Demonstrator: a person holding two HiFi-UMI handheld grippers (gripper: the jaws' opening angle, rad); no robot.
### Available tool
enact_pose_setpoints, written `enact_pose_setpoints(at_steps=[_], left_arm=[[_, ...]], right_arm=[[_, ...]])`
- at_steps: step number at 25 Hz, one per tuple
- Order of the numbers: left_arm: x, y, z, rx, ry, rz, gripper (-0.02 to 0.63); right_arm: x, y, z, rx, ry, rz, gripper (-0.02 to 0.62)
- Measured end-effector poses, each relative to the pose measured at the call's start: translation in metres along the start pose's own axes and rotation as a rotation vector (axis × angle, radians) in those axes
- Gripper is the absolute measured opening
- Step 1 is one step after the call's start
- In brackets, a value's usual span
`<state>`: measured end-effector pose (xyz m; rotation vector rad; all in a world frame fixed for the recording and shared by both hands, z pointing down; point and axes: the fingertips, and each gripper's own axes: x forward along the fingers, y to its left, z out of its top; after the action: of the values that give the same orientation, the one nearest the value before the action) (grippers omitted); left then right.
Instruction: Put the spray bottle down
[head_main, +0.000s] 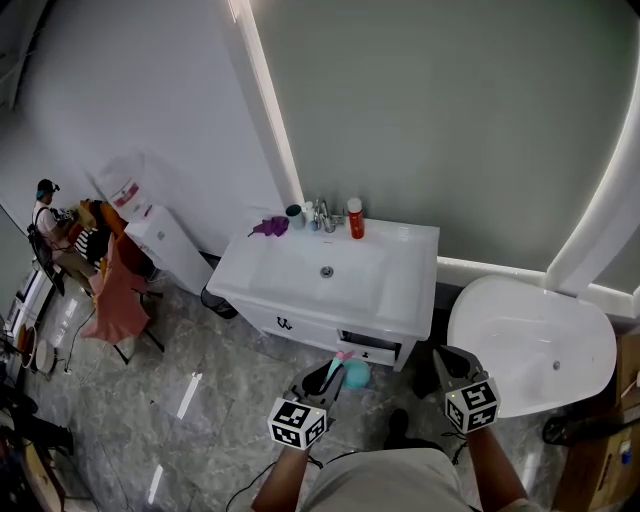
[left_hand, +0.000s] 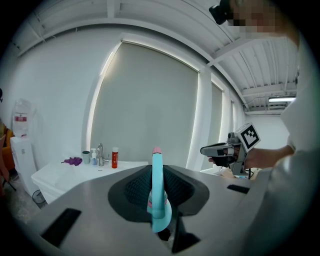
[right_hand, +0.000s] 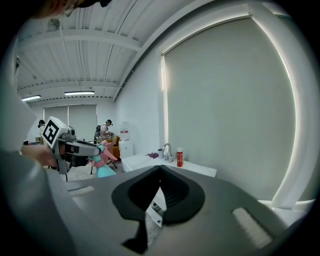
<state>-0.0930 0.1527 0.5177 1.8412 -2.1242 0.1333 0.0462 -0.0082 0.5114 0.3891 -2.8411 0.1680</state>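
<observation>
Teal, pink-nozzled, the spray bottle sits clamped in the left hand-held gripper, base hidden by its jaws, above the grey tiled floor before a white sink tabletop; the right hand-held gripper is closed, empty.

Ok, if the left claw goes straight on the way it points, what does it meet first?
Probably the front of the white sink cabinet, with the held spray bottle leading; depth is unclear.
</observation>
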Motion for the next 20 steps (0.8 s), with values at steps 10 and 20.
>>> enact_pose_setpoints(at_steps=[10, 20], left_arm=[[0.075, 0.005, 0.026, -0.005, 0.0, 0.057, 0.067], [0.123, 0.0, 0.024, -0.034, 0.037, 0.092, 0.067]], right_arm=[[0.046, -0.079, 0.022, 0.005, -0.012, 0.06, 0.011], [0.072, -0.129, 0.011, 0.058, 0.012, 0.104, 0.011]])
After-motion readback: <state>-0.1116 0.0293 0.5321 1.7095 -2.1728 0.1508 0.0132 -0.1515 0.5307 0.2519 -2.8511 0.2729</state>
